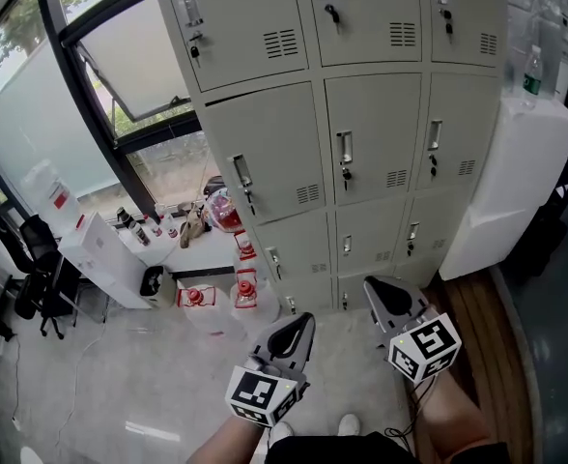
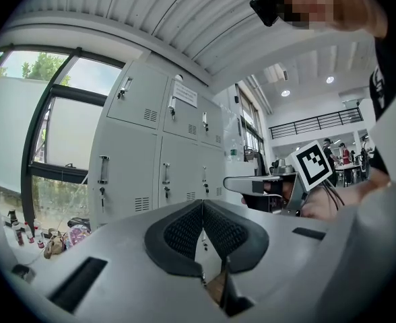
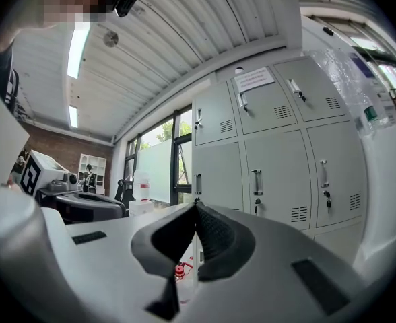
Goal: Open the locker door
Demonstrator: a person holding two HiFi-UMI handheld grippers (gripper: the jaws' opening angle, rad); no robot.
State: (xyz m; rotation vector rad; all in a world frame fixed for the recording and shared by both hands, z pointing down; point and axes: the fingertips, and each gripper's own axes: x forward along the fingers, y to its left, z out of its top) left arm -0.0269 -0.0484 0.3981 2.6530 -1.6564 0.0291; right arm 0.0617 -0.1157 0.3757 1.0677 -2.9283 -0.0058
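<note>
Closed and empty at bottom centre, the left gripper [image 1: 300,323] and right gripper [image 1: 382,289] would probably glance off the mid-frame locker door [image 1: 373,133] handle [image 1: 344,149].

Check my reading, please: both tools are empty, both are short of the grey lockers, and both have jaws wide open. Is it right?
The jaws are shut, not wide open: the left gripper view shows the left tool closed, the right gripper view the right tool. Both are empty and short of the lockers.
</note>
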